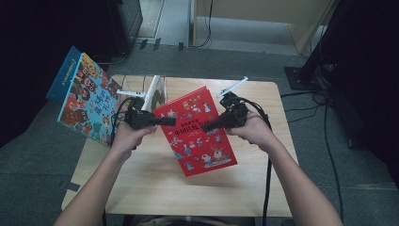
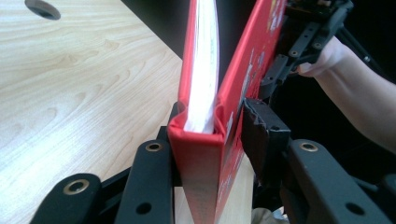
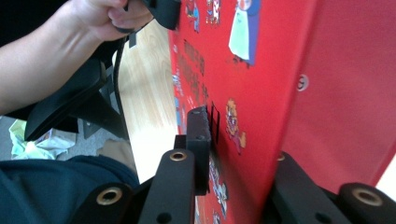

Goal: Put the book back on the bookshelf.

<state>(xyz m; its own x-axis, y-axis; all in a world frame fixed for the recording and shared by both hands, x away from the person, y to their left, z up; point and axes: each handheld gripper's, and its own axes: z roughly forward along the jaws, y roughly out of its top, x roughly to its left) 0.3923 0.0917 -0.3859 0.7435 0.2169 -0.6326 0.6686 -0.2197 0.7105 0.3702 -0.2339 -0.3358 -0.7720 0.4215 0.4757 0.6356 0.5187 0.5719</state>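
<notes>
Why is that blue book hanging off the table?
The blue book sticks out past the table at its far left corner, tilted, as if propped. The red book sits askew between both grippers.

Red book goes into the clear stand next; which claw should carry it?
Left, probably. The left claw straddles the red book's spine, with the whole thickness between its jaws, and sits nearer the clear stand. The right claw has just the front cover, pulled off the pages.
</notes>
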